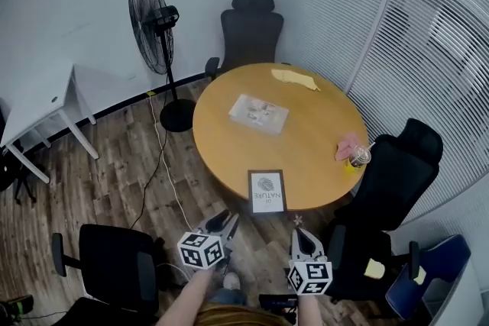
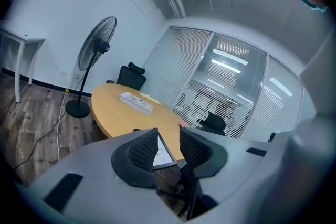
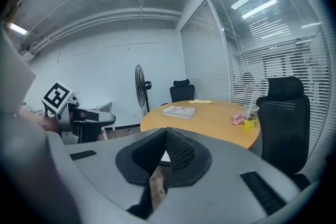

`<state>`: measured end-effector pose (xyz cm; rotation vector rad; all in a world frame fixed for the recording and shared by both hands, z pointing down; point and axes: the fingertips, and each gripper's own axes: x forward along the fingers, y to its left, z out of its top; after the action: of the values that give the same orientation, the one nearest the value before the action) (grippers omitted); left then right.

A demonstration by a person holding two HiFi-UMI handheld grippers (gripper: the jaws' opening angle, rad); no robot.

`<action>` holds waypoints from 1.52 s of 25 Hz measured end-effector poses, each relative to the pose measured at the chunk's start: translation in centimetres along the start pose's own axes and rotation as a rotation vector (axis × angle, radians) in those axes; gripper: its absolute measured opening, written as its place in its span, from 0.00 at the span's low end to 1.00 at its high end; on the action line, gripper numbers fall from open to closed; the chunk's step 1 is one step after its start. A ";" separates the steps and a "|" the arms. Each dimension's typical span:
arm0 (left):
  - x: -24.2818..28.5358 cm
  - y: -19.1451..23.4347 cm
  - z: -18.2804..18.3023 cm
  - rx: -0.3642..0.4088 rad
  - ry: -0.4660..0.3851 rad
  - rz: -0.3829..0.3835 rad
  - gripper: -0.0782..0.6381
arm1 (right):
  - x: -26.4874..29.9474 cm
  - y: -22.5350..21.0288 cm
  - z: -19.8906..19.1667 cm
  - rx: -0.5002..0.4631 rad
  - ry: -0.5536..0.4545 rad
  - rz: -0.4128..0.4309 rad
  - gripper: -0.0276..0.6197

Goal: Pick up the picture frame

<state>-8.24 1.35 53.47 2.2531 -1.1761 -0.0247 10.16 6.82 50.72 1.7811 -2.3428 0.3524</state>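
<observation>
presently both grippers hang short of the table (image 1: 221, 141), touching nothing.

item under task: the picture frame (image 1: 267, 191) lies flat, face up, at the near edge of the table, its near side right at the rim. judged: that placing leaves one thin side reachable from the front without leaning over the top.

left gripper (image 1: 227, 221): jaws apart, nothing between the pads. in the left gripper view the frame (image 2: 163, 150) shows through the gap, well beyond the tips, so this gripper appears lined up on it.

right gripper (image 1: 305, 234): jaws together, tips meeting, empty. it points at the rim just right of the frame, and is judged a standby or steadying tool, not the taker.

other items: a book (image 1: 258, 113) at the table's middle, a yellow cloth (image 1: 295, 79) at the far edge, a cup (image 1: 359, 156) at the right edge, all well apart from the frame. no obstruction noted.

assessment: approach stage, pick-up not yet begun. a flat frame offers only its edge, and a nudge could slide it inward across the smooth top.
</observation>
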 end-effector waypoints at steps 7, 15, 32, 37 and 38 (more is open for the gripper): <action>3.2 1.1 -0.2 -0.033 0.037 -0.028 0.31 | 1.5 -2.2 1.5 0.046 -0.022 -0.045 0.06; 5.3 2.8 1.1 -0.020 0.042 -0.015 0.31 | 4.3 -1.7 0.6 0.054 -0.008 -0.017 0.06; 7.8 3.2 -1.1 -0.058 0.116 -0.003 0.31 | 6.1 -3.1 -1.4 0.055 0.057 0.009 0.06; 8.9 4.4 -2.4 -0.072 0.155 0.015 0.31 | 7.5 -3.1 -2.2 0.042 0.093 0.026 0.06; 9.3 4.6 -2.8 -0.070 0.167 0.017 0.31 | 7.8 -3.3 -2.5 0.036 0.103 0.027 0.06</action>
<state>-5.20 -6.25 60.39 2.1390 -1.0889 0.1255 11.24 -0.48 55.54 1.7056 -2.3054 0.4810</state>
